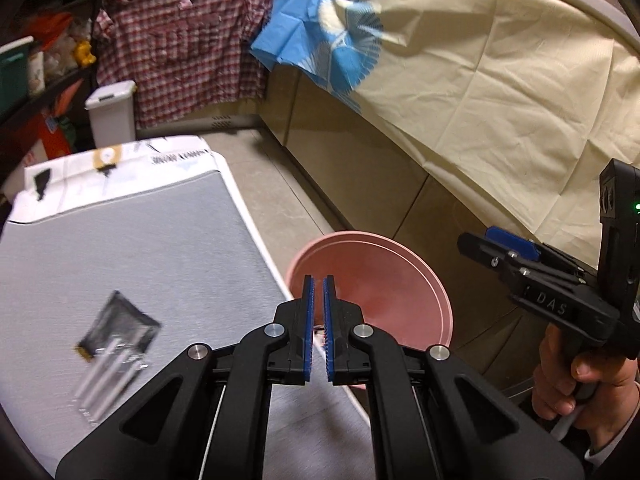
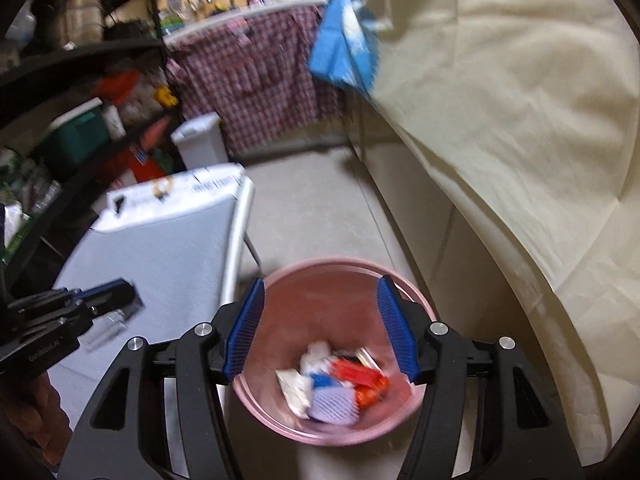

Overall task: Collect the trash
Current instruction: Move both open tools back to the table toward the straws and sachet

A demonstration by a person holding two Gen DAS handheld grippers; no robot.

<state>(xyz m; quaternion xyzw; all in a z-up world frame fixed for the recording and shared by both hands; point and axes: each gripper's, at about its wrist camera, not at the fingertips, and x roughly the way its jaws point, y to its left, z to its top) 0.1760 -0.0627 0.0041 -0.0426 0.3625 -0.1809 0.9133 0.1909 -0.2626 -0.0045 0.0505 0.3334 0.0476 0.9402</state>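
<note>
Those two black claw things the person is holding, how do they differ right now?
The left gripper has its blue pads nearly together with nothing between them; the right gripper is spread wide and also empty. The left points at the grey table's edge, the right over the pink bin of trash. Both are black with ridged blue pads.

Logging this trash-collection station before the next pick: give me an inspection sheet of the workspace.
Surface: grey-topped table, printed white sheet at far end.
Job's things: round pink plastic bin on floor beside table, holding wrappers; dark packet with white sticks on table.
Clutter: nothing seen.
Grippers: left gripper shut, empty; right gripper open above bin, empty.
Cables: nothing seen.
Surroundings: cream cloth, checked cloth, white lidded bin, shelves.
</note>
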